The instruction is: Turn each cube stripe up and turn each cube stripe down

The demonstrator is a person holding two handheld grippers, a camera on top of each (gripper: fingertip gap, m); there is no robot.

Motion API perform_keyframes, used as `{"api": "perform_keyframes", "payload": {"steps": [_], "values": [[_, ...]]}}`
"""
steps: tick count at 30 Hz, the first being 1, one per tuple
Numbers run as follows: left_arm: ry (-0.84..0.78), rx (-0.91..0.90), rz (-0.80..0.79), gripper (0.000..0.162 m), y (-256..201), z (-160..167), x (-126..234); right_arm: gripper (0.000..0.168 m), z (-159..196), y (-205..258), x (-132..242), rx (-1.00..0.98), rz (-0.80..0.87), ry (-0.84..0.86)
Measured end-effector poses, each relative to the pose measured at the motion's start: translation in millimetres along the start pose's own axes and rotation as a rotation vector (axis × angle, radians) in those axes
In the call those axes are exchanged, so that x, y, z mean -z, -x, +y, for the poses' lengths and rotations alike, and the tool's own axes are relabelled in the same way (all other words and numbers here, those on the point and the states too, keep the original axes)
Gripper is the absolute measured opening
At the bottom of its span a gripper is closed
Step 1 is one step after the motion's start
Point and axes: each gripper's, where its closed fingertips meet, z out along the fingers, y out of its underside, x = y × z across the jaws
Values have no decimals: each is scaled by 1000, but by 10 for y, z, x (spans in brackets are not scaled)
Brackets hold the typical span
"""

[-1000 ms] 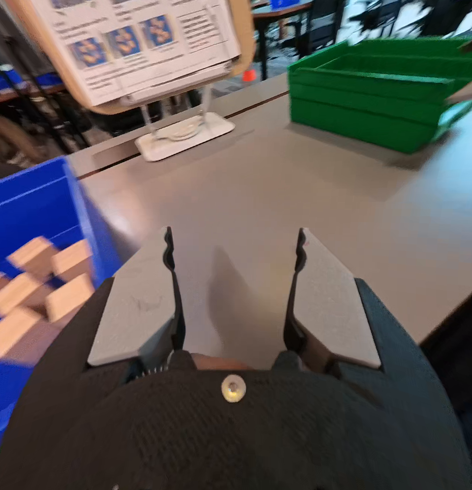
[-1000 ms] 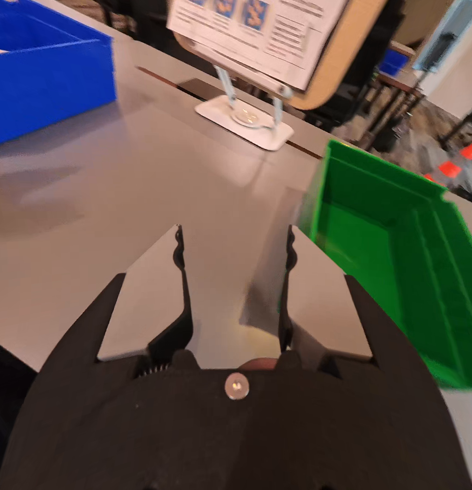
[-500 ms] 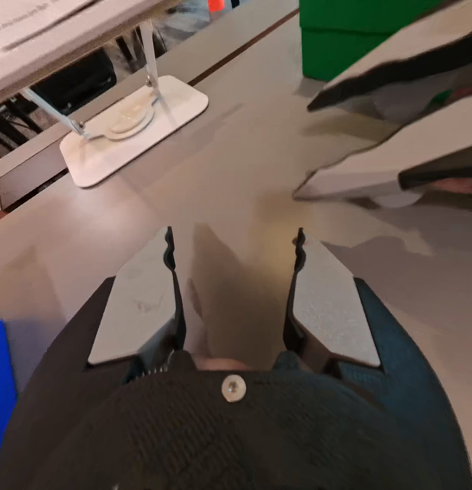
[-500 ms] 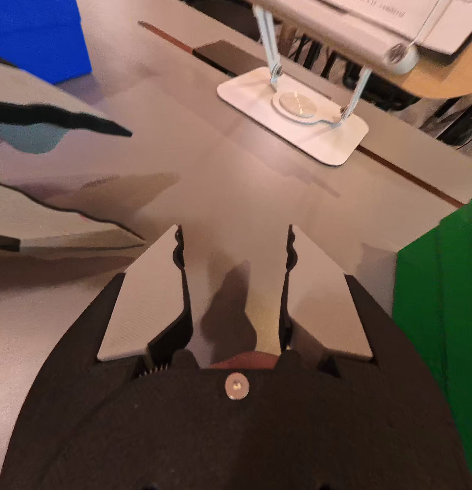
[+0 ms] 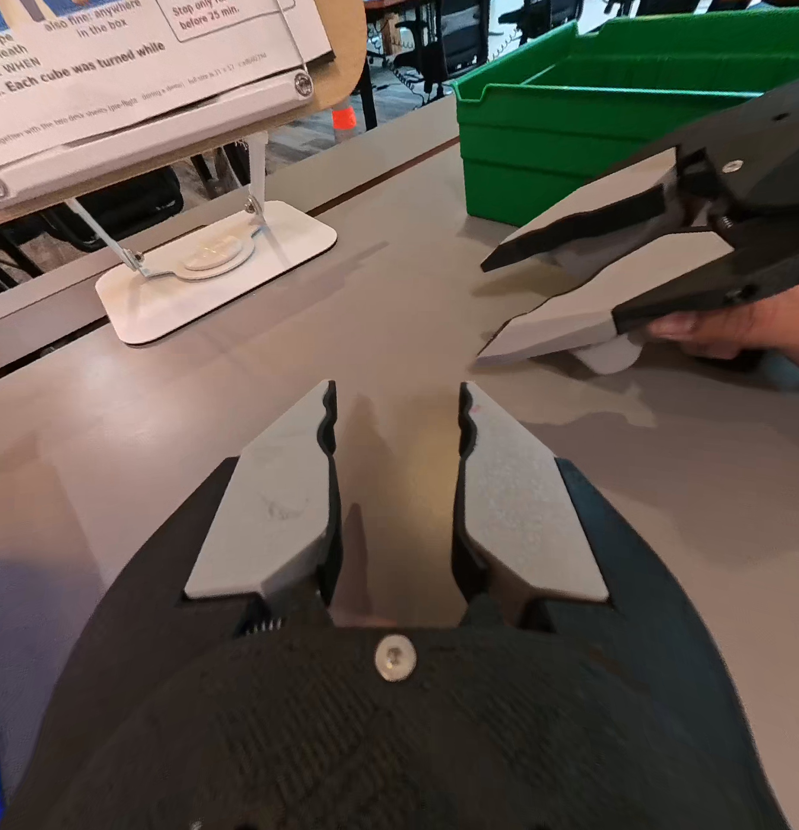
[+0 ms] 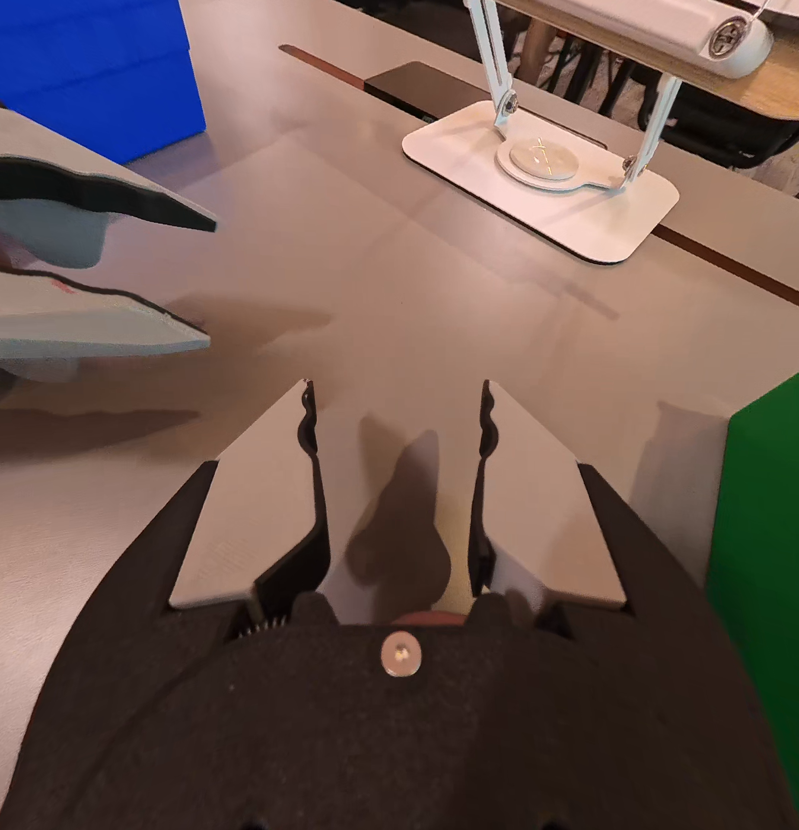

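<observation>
No cube shows in either view now. My left gripper (image 5: 397, 390) is open and empty, low over the grey table (image 5: 388, 314). My right gripper (image 6: 395, 388) is open and empty too, low over the same table (image 6: 411, 292). The right gripper also shows in the left wrist view (image 5: 483, 312), at the right, turned on its side, with a hand behind it. The left gripper shows in the right wrist view (image 6: 206, 283) at the left edge. The two grippers point toward each other near the table's middle.
A green bin (image 5: 613, 134) stands at the right; its wall is close beside my right gripper (image 6: 770, 539). A blue bin (image 6: 96, 81) stands at the left. A white stand (image 5: 209, 269) holding an instruction sheet (image 5: 119, 67) is at the table's back edge (image 6: 545, 179).
Both grippers swung inward to the table's middle and lowered. The blue bin with its wooden cubes left the left wrist view. Each gripper now shows in the other's view. Both stayed open.
</observation>
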Motion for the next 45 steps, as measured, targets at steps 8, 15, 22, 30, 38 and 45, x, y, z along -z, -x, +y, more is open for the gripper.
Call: {"api": "perform_keyframes", "payload": {"steps": [8, 15, 22, 30, 38, 45], "values": [[-5, 19, -11, 53, 37, 7, 25, 71, -13, 14, 39, -38, -36, -21], [-1, 33, -4, 53, 46, 16, 20, 70, -3, 47, 24, -14, -39, -8], [-8, 25, -3, 50, 36, 7, 28, 70, -12, 84, 27, -7, -50, -13], [-18, 17, -8, 50, 34, -1, 47, 70, -32, 46, 50, -35, -41, -33], [-42, 5, -18, 45, 37, -32, 72, 70, -37, 61, 73, -33, -34, -42], [-41, 22, -16, 52, 51, -29, 71, 70, -35, 73, 73, -31, -38, -40]]}}
